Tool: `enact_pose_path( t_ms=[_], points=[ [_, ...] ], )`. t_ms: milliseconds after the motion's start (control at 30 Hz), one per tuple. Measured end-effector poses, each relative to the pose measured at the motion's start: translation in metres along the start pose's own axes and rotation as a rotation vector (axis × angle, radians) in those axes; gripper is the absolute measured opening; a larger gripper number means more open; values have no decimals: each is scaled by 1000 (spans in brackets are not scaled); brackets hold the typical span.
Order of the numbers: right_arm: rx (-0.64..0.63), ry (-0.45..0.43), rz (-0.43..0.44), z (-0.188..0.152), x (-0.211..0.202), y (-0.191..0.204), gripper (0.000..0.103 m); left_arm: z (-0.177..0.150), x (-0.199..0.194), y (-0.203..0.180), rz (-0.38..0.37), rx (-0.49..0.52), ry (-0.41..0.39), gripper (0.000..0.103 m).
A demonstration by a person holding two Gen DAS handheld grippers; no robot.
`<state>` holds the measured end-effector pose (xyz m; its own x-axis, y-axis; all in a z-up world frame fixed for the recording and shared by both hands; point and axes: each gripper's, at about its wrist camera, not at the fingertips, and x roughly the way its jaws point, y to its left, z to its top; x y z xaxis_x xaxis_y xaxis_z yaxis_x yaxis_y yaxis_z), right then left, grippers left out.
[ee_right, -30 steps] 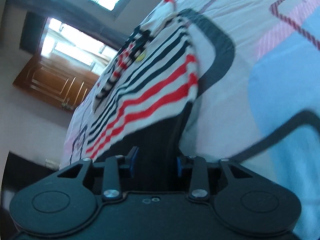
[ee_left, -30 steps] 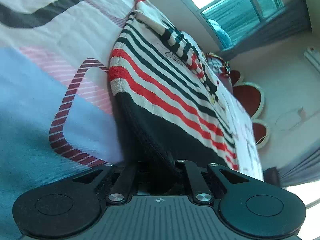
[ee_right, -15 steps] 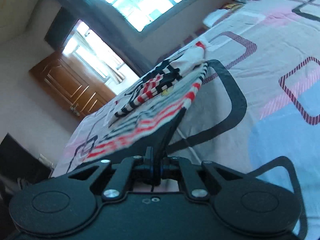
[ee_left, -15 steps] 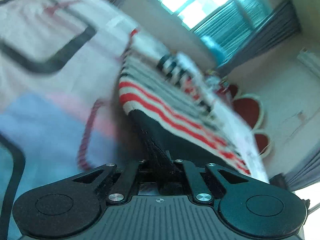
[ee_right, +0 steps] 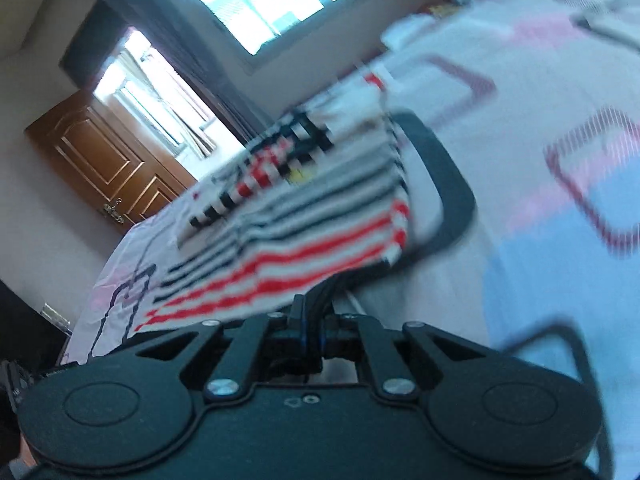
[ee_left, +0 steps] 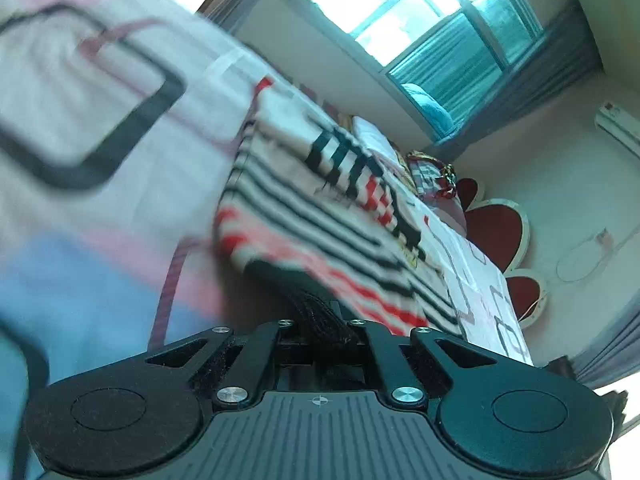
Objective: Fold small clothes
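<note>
Both tools are pinched tight on the dark hem of the striped sweater, 1 corner each. The left tool has the ribbed black band bunched between its closed jaws, and the right tool has its blue-edged pads pressed together on a thin fold of the same band. The striped sweater stretches away ahead of both tools, its red, black and cream bands rising off the bed near the hem, while the far end with the folded sleeve lies on the patterned sheet.

Beyond the sweater from the left tool, a pile of bedding or pillows sits at the far end of the bed against a red scalloped headboard, with a window above. Ahead and to the left of the right tool stands a brown wooden door. Nothing lies between either tool and the cloth.

A second ago the right tool's jaws stood apart around the hem; now they have closed on it. The left tool was already shut on it. Both have come up since then, and the hem hangs higher off the sheet, the views blurred with the movement.
</note>
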<state>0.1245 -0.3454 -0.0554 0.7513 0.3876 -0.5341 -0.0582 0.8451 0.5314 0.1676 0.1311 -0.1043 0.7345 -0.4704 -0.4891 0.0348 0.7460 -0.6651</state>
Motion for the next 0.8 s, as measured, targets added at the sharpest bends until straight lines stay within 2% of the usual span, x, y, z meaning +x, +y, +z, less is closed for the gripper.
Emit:
enact_pose_path(
  t_ms=[133, 233, 400, 533, 700, 800],
  points=[
    [-133, -7, 3, 48, 8, 25, 7, 52, 3, -23, -31, 61, -40, 4],
    [-179, -27, 10, 89, 18, 36, 7, 101, 15, -43, -42, 122, -77, 4],
    [-183, -99, 30, 162, 51, 42, 7, 180, 57, -77, -48, 211, -114, 4],
    [-133, -118, 38, 213, 97, 32, 7, 234, 108, -86, -17, 213, -100, 4],
    [-85, -78, 30, 252, 162, 5, 7, 271, 184, -82, 54, 227, -43, 4],
    [-78, -34, 14, 266, 204, -13, 7, 279, 223, -74, 95, 238, -13, 4]
  ],
)
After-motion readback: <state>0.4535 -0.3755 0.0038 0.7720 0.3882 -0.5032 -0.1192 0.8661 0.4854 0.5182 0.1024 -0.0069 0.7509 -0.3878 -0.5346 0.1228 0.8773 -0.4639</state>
